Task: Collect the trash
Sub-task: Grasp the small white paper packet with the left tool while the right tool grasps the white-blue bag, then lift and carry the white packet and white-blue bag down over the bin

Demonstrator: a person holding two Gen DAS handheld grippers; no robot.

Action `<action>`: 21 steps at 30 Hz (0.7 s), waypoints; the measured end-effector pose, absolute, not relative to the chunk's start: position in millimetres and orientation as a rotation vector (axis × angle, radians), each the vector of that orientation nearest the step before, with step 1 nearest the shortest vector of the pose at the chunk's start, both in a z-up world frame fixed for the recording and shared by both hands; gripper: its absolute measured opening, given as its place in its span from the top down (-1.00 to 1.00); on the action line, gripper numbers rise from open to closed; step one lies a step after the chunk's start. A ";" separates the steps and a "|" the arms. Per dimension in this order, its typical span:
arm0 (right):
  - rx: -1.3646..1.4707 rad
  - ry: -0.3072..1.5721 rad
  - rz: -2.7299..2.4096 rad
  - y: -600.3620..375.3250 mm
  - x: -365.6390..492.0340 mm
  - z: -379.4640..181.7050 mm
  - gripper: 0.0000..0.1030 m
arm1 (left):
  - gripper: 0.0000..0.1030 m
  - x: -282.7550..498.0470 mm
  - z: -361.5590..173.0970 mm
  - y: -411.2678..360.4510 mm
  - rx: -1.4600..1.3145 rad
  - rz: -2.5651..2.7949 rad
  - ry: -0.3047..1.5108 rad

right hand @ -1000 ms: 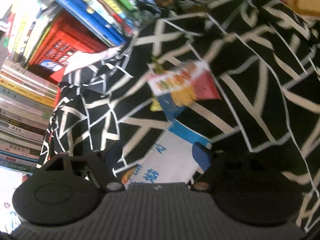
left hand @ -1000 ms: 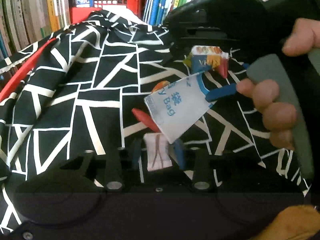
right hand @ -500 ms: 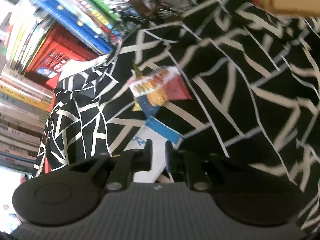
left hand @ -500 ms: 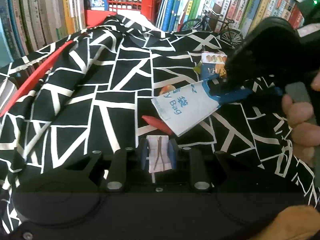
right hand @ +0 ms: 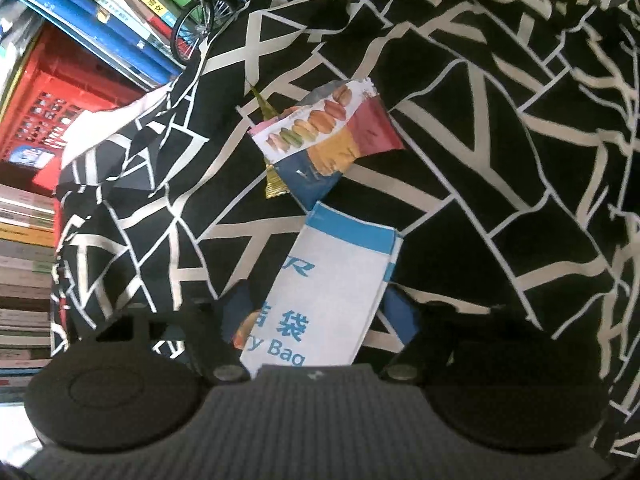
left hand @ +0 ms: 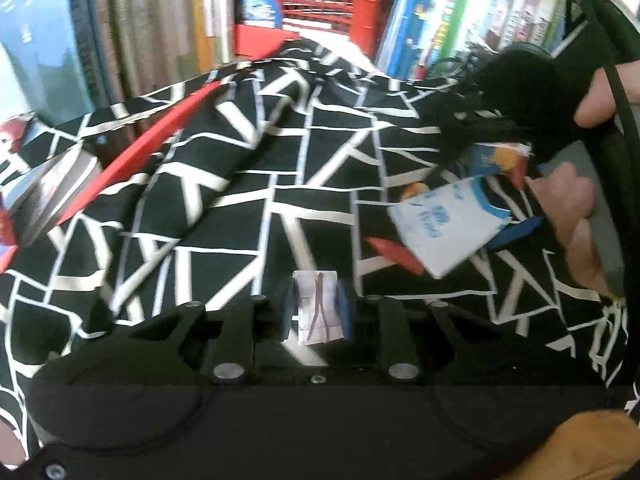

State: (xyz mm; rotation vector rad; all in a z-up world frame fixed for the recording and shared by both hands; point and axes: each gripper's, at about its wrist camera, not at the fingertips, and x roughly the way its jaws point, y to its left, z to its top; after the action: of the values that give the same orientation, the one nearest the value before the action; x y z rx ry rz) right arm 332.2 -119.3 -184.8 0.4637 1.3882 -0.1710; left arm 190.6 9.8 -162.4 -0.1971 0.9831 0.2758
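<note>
My left gripper [left hand: 318, 312] is shut on a small folded white paper scrap [left hand: 318, 304] just above the black-and-white patterned cloth [left hand: 240, 200]. A white and blue paper bag [right hand: 332, 280] lies lengthwise between the spread blue fingers of my right gripper [right hand: 320, 312], which is open. In the left wrist view the same bag [left hand: 444, 224] sits at the right, with one blue finger [left hand: 516, 232] at its edge and a person's hand [left hand: 572, 216] on the handle. A torn snack wrapper printed with macarons [right hand: 324, 136] lies just beyond the bag.
A gold foil piece [right hand: 274, 184] lies beside the wrapper, and a red scrap [left hand: 394, 250] sits by the bag. A red crate [left hand: 320, 12] and rows of books [right hand: 28, 264] line the far side. A model bicycle [right hand: 208, 12] stands by the books.
My right gripper's fingers were shut on the bag's end half a second ago and now stand apart around it. The left gripper closed on the paper scrap a second ago, still holds it, and has swung left.
</note>
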 end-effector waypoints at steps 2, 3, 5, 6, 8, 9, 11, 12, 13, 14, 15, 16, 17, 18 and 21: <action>0.473 1.387 -0.183 -121.1 332.1 -184.4 -0.23 | 0.59 187.4 -161.8 14.8 -0.202 0.289 0.979; 0.482 1.384 -0.183 -123.6 330.9 -183.9 -0.17 | 0.59 186.3 -161.4 16.7 -0.204 0.292 0.976; 0.497 1.374 -0.183 -126.2 328.8 -181.1 -0.04 | 0.59 184.3 -161.0 19.1 -0.207 0.294 0.975; 0.500 1.371 -0.179 -128.5 327.4 -179.0 0.07 | 0.59 183.9 -161.1 19.9 -0.207 0.293 0.975; 0.497 1.367 -0.164 -130.3 325.0 -174.0 0.24 | 0.59 182.3 -160.5 19.8 -0.206 0.290 0.973; 0.494 1.365 -0.160 -131.4 324.7 -172.1 0.32 | 0.59 181.6 -159.8 19.5 -0.205 0.287 0.971; 0.494 1.366 -0.155 -133.6 321.6 -169.1 0.39 | 0.59 180.5 -158.1 18.6 -0.209 0.282 0.966; 0.496 1.367 -0.155 -134.9 320.4 -168.9 0.42 | 0.59 179.8 -157.0 18.2 -0.213 0.280 0.964; 0.498 1.368 -0.153 -136.2 318.6 -168.0 0.48 | 0.59 178.6 -155.6 17.2 -0.217 0.281 0.962; 0.499 1.367 -0.152 -137.1 317.1 -167.5 0.56 | 0.59 177.6 -154.0 16.7 -0.220 0.280 0.959; 0.488 1.369 -0.153 -138.2 315.8 -165.7 0.91 | 0.59 176.7 -152.4 16.2 -0.222 0.279 0.955; 0.486 1.371 -0.147 -139.2 314.7 -164.4 0.90 | 0.59 175.9 -151.0 16.0 -0.225 0.279 0.952; 0.487 1.372 -0.140 -139.9 313.6 -163.5 0.90 | 0.59 175.1 -149.6 15.6 -0.227 0.278 0.950; 0.483 1.373 -0.136 -140.6 312.5 -161.9 0.90 | 0.59 174.2 -148.4 15.2 -0.230 0.277 0.947; 0.478 1.366 -0.134 -143.2 309.5 -158.3 0.90 | 0.59 171.4 -144.9 13.8 -0.233 0.274 0.944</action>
State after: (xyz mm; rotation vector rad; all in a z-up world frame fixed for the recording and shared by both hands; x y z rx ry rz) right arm 309.5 -143.2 -158.3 0.4776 1.3662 -0.1340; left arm 171.4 13.8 -144.9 -0.2328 0.9436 0.2740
